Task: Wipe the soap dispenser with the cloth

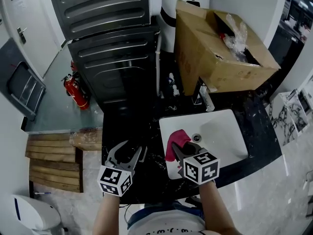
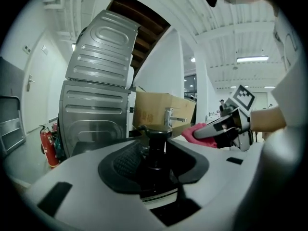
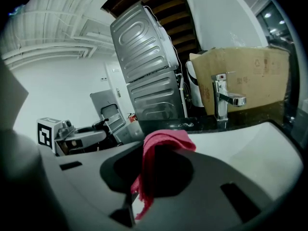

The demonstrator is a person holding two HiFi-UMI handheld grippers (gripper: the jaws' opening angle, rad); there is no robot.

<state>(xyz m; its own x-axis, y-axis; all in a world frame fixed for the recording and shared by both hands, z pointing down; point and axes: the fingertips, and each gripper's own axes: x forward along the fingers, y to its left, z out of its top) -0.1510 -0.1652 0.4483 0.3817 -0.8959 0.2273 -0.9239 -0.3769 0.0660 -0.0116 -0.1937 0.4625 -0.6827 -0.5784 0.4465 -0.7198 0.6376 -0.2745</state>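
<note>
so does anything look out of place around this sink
The big open cardboard box stands on the dark counter right behind the sink, crowding the tap, with crumpled plastic sticking out. Odd spot for it. Nothing looks spilled.

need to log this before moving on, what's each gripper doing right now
left gripper: open, the black soap dispenser stands between its jaws, no clear squeeze
right gripper: closed on the pink cloth

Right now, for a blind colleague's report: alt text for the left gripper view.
A black pump soap dispenser stands between the left gripper's jaws. Beyond it, the right gripper holds a pink cloth; a cardboard box stands behind.
</note>
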